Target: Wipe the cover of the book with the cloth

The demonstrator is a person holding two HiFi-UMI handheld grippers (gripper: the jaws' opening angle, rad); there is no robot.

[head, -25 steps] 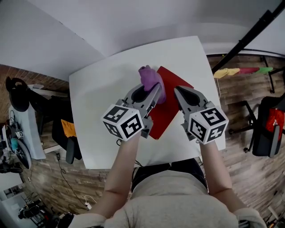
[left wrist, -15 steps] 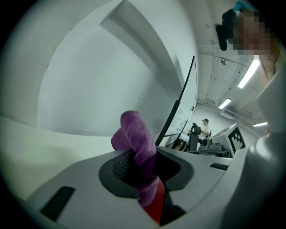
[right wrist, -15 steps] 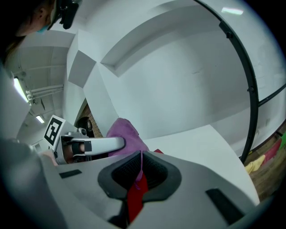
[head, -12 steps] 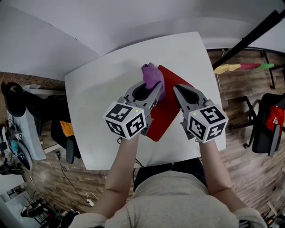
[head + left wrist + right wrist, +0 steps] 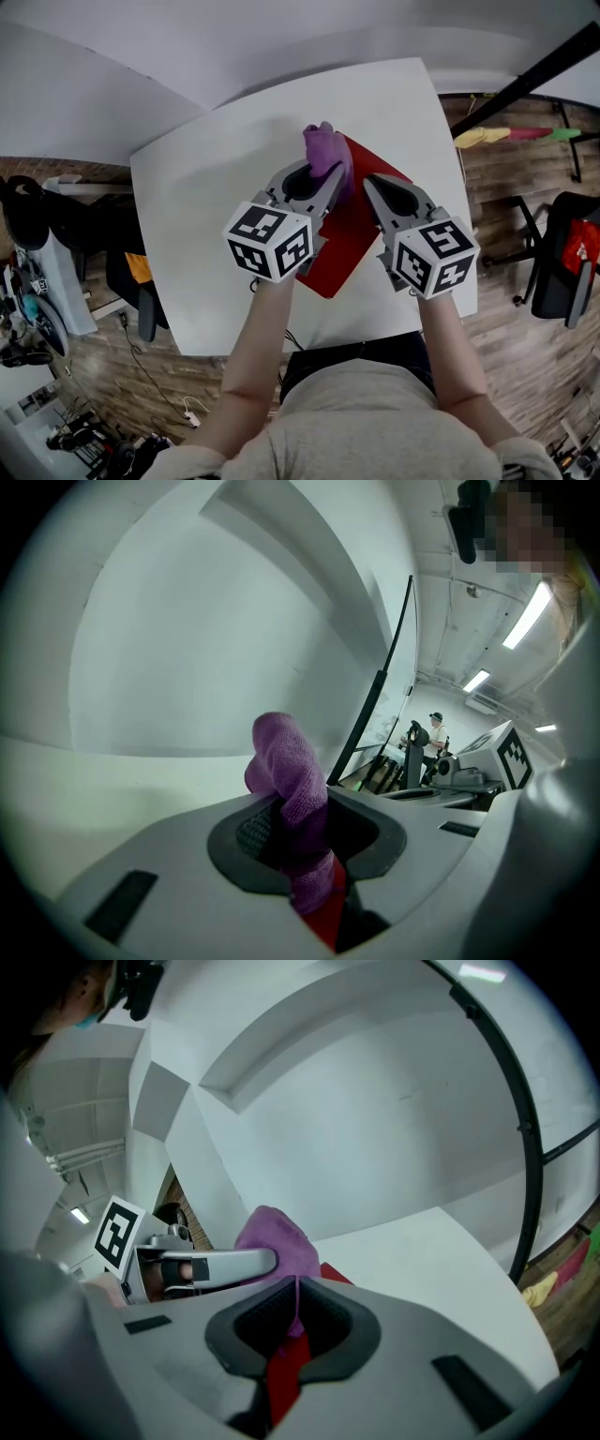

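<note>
The left claw (image 5: pixel 330 184) is shut tight on the purple cloth (image 5: pixel 325 150). A fat bunch of it sticks out past the tips. The cloth sits at the far corner of the red book (image 5: pixel 352 234), at about 12 o'clock on the cover. The book lies flat near the middle of the white surface (image 5: pixel 206 206), tilted so it runs from 1 o'clock down to 7 o'clock.

The right claw (image 5: pixel 375 187) is pinched together with nothing in it. Its tip is over the book's edge at about 2 o'clock. It may be pressing the book down to hold it, but I cannot tell for sure if it touches.

I think the wiping is under way. The cloth is only on the far corner, so the part of the cover toward 6 o'clock looks left to do. The cover shows no dirt or wet marks, so I cannot say how much is clean.

Nothing else is on the surface, and nothing blocks the way. Off the surface, a black chair (image 5: pixel 141 286) stands at 9 o'clock, and a black pole (image 5: pixel 544 70) slants at 2 o'clock.
</note>
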